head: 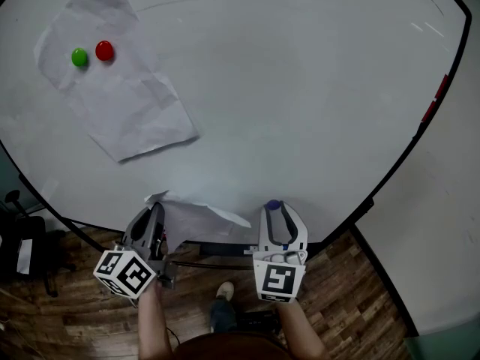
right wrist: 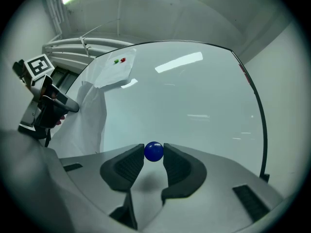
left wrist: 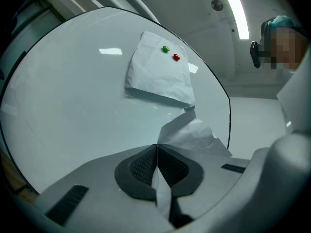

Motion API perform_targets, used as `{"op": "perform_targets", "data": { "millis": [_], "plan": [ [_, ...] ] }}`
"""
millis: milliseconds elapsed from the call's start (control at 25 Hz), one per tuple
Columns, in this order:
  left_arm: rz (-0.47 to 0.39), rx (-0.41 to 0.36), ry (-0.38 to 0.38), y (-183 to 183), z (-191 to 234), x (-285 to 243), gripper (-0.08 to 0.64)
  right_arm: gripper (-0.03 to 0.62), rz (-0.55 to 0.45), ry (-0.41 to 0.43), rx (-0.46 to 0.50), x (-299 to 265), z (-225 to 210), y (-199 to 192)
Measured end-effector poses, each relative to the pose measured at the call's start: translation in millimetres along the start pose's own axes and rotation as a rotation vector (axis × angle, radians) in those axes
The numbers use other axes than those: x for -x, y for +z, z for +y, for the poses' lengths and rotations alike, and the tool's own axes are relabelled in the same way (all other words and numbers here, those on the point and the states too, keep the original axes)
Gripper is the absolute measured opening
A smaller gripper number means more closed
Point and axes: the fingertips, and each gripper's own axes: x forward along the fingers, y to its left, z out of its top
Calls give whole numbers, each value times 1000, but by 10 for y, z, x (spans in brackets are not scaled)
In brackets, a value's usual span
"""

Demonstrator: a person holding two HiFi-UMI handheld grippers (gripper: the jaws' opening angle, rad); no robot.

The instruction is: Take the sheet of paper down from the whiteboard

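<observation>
Paper sheet [head: 201,219] hangs crumpled at the whiteboard's [head: 315,88] lower edge, its corner nipped between the left gripper's [head: 154,216] closed jaws. The right gripper [head: 274,210], beside it at that edge, pinches a blue magnet [right wrist: 154,151]. A second sheet [head: 127,107] sits at the whiteboard's upper left under a green magnet [head: 79,57] and a red magnet [head: 104,50]; the whiteboard's right half is plain white surface.

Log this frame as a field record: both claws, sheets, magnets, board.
left claw: shut on the loose sheet, edge pinched between the pads
right claw: shut on the blue magnet
loose sheet: crumpled, at the lower edge of the whiteboard, no magnet visible on it
pinned sheet: creased, upper left of the board
green magnet: on the pinned sheet's upper part
red magnet: beside the green one, same sheet
blue magnet vs board: contact cannot be told
</observation>
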Motion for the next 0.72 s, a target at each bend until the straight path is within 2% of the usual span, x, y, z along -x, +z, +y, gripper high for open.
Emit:
{"op": "perform_targets", "data": {
  "millis": [720],
  "plan": [
    [4,3,7,-10,39,-21,25,137,18,-6,-5,14,-57,-60]
  ]
}}
